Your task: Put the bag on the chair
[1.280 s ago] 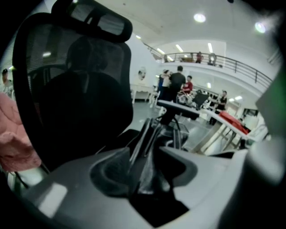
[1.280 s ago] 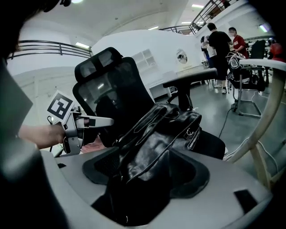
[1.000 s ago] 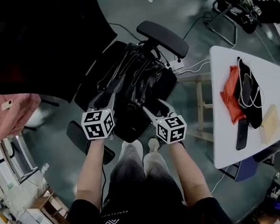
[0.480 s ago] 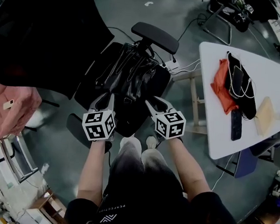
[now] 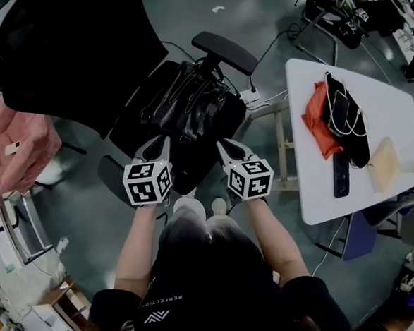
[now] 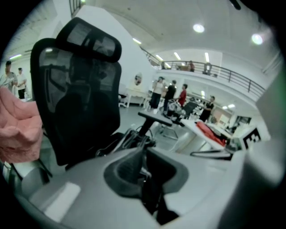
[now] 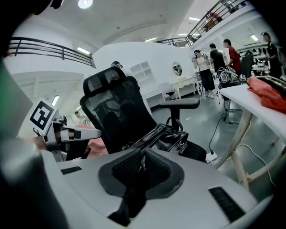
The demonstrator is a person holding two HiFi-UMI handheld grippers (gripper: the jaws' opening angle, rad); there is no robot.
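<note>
Closing on nothing, the jaws of our left gripper (image 5: pixel 157 145) and right gripper (image 5: pixel 226 147) stand nearly together just beside the black bag (image 5: pixel 190 107), which lies on the chair (image 5: pixel 81 46) seat.

Black bag (image 5: pixel 190 107), black chair (image 5: pixel 81 46)
</note>
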